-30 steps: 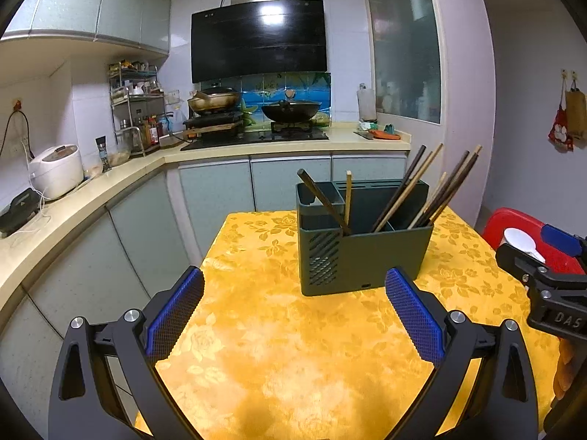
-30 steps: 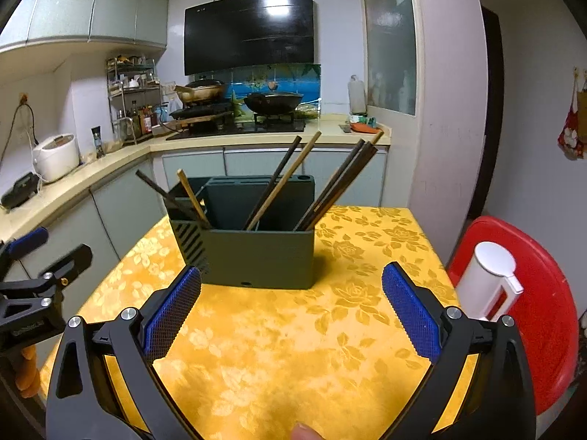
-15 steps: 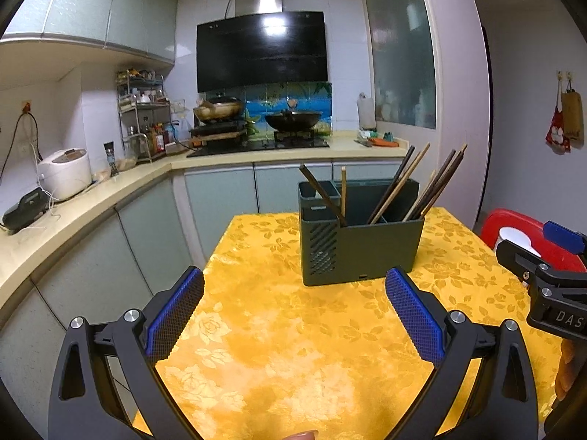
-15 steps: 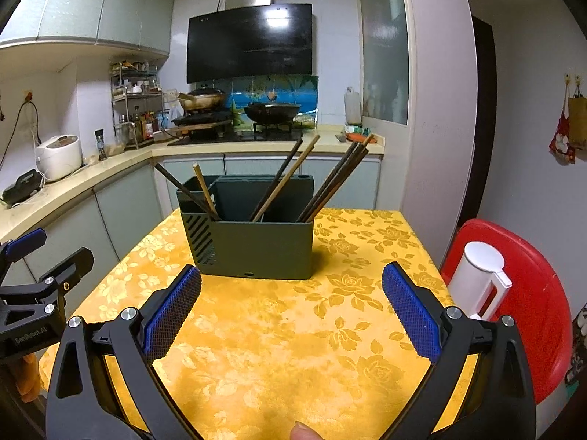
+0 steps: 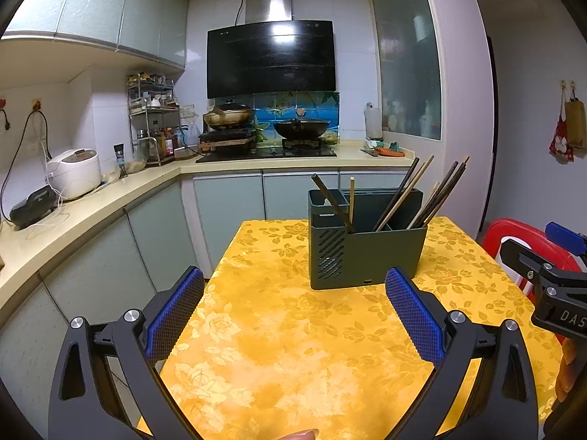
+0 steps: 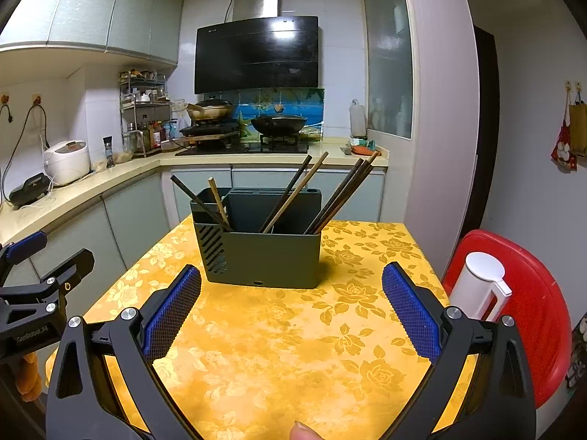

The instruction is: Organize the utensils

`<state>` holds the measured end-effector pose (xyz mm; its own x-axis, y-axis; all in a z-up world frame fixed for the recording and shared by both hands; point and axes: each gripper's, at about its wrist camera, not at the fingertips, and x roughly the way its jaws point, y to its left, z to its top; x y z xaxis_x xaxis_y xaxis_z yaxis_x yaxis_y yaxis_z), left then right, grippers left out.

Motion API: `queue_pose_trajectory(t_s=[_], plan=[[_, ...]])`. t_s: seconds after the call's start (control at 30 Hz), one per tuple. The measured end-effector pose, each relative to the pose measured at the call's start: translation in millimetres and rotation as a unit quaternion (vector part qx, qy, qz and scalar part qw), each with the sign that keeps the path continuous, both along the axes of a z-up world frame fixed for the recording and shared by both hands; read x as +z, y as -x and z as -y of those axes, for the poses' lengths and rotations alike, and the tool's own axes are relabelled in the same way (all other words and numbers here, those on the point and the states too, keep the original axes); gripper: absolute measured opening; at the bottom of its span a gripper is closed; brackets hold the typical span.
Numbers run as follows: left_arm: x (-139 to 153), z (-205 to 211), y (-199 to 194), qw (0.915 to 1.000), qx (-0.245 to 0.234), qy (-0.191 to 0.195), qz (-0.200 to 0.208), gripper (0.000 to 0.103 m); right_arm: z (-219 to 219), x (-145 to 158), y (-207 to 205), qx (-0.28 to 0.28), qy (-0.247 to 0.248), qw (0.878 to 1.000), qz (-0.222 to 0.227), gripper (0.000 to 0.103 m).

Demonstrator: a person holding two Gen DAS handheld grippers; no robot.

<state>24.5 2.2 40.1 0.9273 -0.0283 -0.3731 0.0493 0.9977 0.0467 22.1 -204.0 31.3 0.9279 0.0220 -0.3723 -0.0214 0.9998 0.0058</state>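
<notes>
Both the left tool [image 5: 293, 304] and right tool [image 6: 291, 300] hang wide open and empty above the yellow surface [image 6: 279, 348]; the chopsticks [image 6: 290, 194] lean in the green holder [image 6: 262, 253] at its far end.

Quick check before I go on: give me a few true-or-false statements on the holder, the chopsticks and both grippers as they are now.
1. The holder stands upright on the yellow tablecloth. True.
2. The left gripper is shut on a chopstick. False: its jaws are wide apart and hold nothing.
3. Chopsticks lean in more than one compartment of the holder. True.
4. The right gripper touches the holder. False: it is open and short of it, with bare cloth between.
5. A white jug sits on the red stool beside the table. True.
6. Loose chopsticks lie on the cloth. False: all those visible are in the holder.
</notes>
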Motion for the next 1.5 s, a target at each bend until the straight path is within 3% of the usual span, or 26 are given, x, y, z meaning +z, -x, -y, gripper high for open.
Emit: queue_pose_trajectory(t_s=[1.5], plan=[[-8, 1, -1, 0.9999, -0.005, -0.002, -0.010, 0.096, -11, -13, 0, 0.000, -0.003, 1.000, -0.010, 0.096]])
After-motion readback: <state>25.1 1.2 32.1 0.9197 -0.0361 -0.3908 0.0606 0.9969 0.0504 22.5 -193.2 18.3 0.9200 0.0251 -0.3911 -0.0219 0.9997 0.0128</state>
